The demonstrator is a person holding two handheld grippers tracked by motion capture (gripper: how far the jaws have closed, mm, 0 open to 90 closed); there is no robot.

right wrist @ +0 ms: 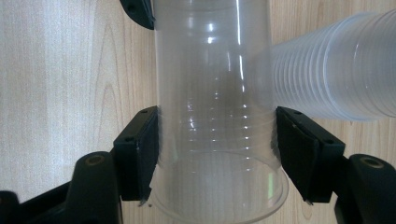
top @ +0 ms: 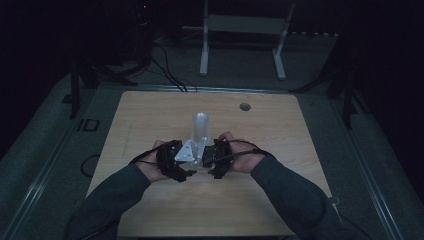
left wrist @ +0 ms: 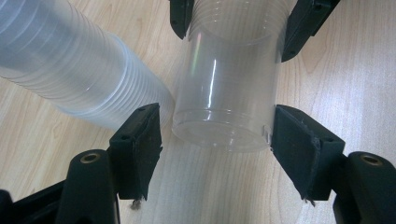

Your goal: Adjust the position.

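Observation:
A single clear plastic cup (left wrist: 224, 93) lies crosswise between my two grippers above the wooden table (top: 150, 115). My right gripper (right wrist: 217, 140) is shut on the cup (right wrist: 215, 93) near its open rim, both pads pressed against its wall. My left gripper (left wrist: 217, 130) straddles the cup's base end. Its right pad (left wrist: 299, 149) touches the cup, while a narrow gap shows at the other pad. In the high view the left gripper (top: 175, 162) and right gripper (top: 217, 159) face each other at the table's middle.
A tall stack of clear cups (top: 201, 127) stands just behind the grippers, close beside the held cup (left wrist: 70, 60) (right wrist: 336, 70). A small round hole (top: 244, 106) sits in the tabletop at the back right. A white metal stand (top: 240, 40) is on the floor beyond the table.

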